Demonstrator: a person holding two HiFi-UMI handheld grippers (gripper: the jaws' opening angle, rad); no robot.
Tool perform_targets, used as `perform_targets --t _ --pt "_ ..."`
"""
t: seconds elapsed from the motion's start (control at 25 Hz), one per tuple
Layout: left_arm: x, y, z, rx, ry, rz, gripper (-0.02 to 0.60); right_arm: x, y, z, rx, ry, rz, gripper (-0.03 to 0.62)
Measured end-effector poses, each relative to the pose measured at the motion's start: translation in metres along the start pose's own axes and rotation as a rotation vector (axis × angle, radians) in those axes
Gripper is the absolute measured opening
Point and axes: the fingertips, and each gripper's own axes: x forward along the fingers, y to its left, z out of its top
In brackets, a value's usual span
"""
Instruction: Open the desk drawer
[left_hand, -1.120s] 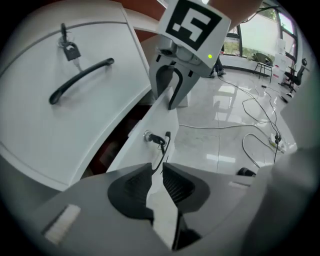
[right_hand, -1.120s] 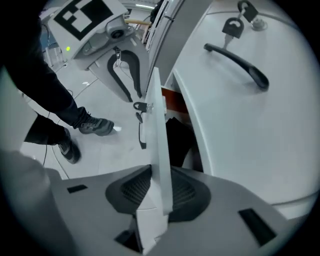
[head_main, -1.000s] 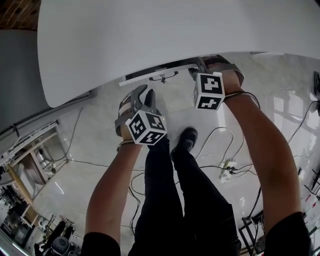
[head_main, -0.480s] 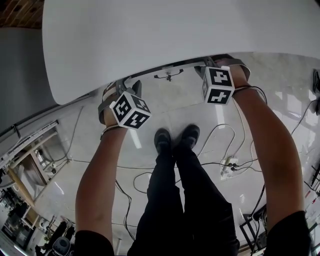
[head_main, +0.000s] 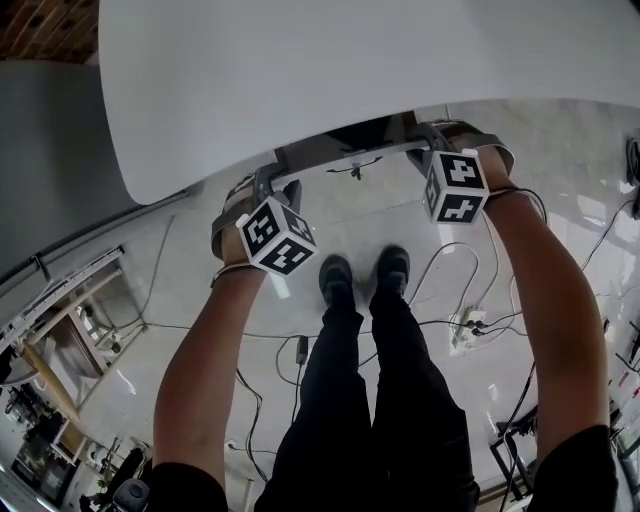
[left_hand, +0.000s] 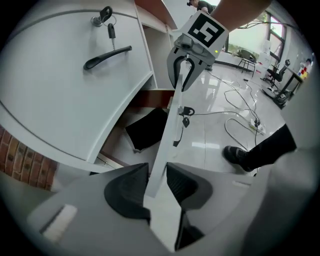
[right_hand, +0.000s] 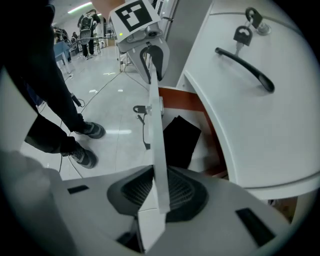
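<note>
Under the white desk top, the white drawer front juts out with its black handle and key. My left gripper clasps the left end of its top edge; its jaws have just been closing and the pads press the panel. My right gripper holds the right end; its jaws have closed a little further, pads tight on the panel. Inside the drawer lies a black flat thing.
Beside the drawer is a white curved panel with a black handle and keys in a lock. The person's legs and shoes stand below the drawer. Cables and a power strip lie on the glossy floor; shelving at left.
The left gripper went from hanging free below the desk up to the drawer front's left end and closed on it. The drawer front has come out from under the desk toward the person.
</note>
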Motion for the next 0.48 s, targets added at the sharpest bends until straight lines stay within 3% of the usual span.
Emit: perform_targets --t 0.48 --pt "-0.002 -0.032 -0.009 -0.065 0.002 0.064 0.13 0.0 0.035 -0.003 0.027 -0.018 -0.045 0.084"
